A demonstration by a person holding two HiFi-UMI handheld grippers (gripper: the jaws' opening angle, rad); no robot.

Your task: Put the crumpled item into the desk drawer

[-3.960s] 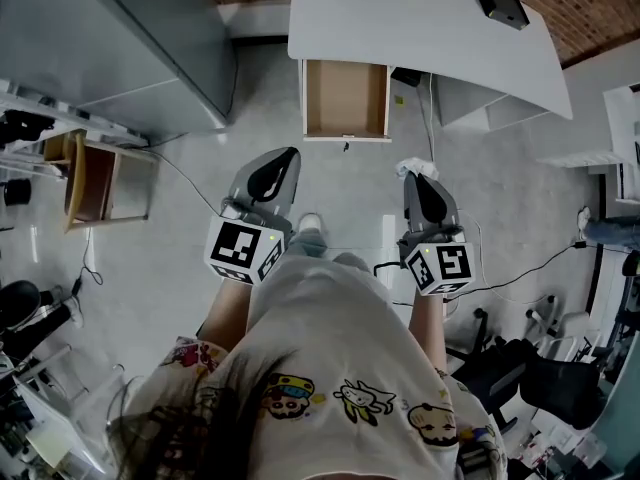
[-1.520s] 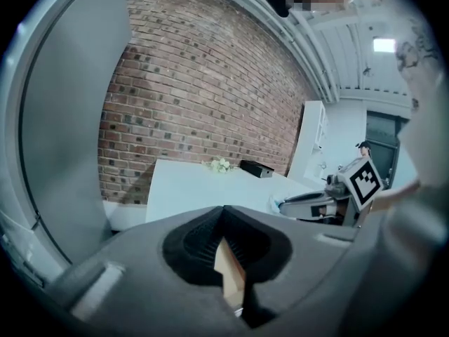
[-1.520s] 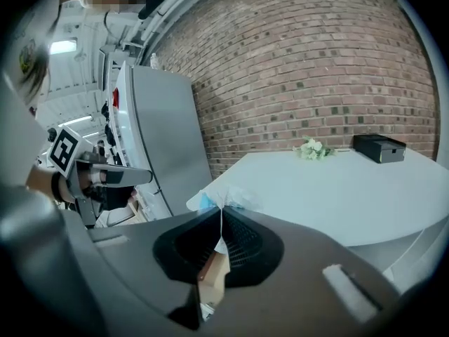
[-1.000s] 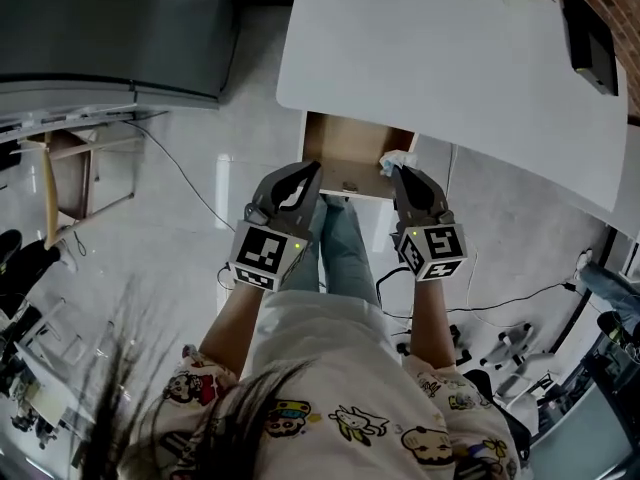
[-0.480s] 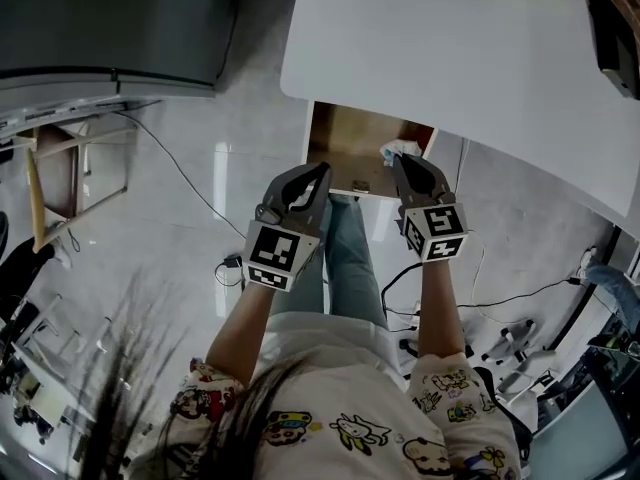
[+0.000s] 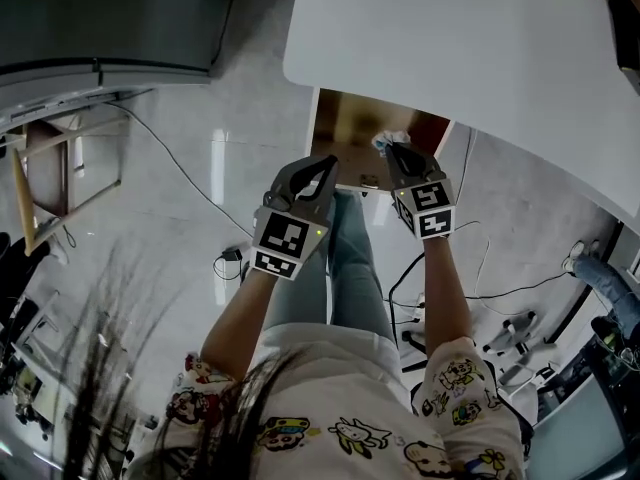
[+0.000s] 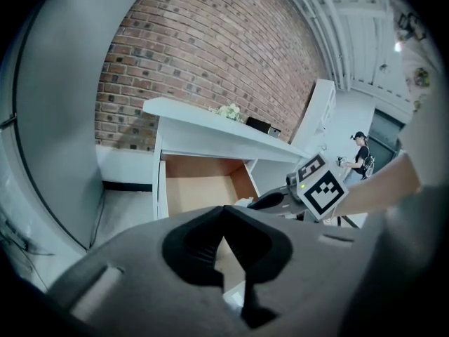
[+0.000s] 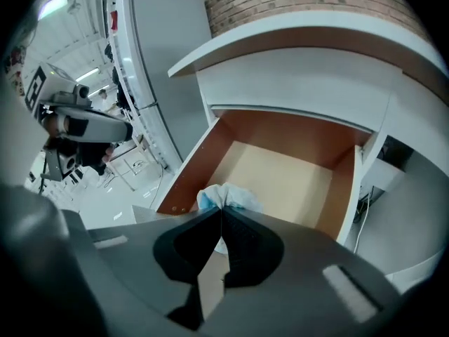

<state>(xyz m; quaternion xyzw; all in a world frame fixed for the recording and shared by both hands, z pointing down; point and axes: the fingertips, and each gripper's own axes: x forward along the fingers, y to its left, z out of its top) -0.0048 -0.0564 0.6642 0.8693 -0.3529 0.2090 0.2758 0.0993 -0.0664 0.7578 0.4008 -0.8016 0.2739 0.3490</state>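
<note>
A crumpled white and pale blue wad (image 8: 226, 197) is pinched at the tips of my right gripper (image 8: 222, 209), which is shut on it. In the head view the crumpled wad (image 6: 390, 141) hangs over the front part of the open wooden drawer (image 6: 345, 133) under the white desk (image 6: 450, 48), with the right gripper (image 6: 394, 150) just behind it. The drawer's floor (image 8: 280, 181) shows bare. My left gripper (image 6: 328, 164) hovers at the drawer's front left, jaws together with nothing in them. In the left gripper view, the left gripper (image 7: 223, 213) faces the open drawer (image 7: 200, 188).
A grey cabinet (image 6: 110, 18) stands to the left of the desk. A wooden chair (image 6: 55, 183) is at the far left. Cables (image 6: 190, 183) trail across the pale floor. My legs (image 6: 345, 268) are right in front of the drawer. A brick wall (image 7: 203, 55) rises behind the desk.
I have walked up to the desk. Both grippers have moved forward; the right one now holds the wad over the drawer's inside instead of in front of it.
</note>
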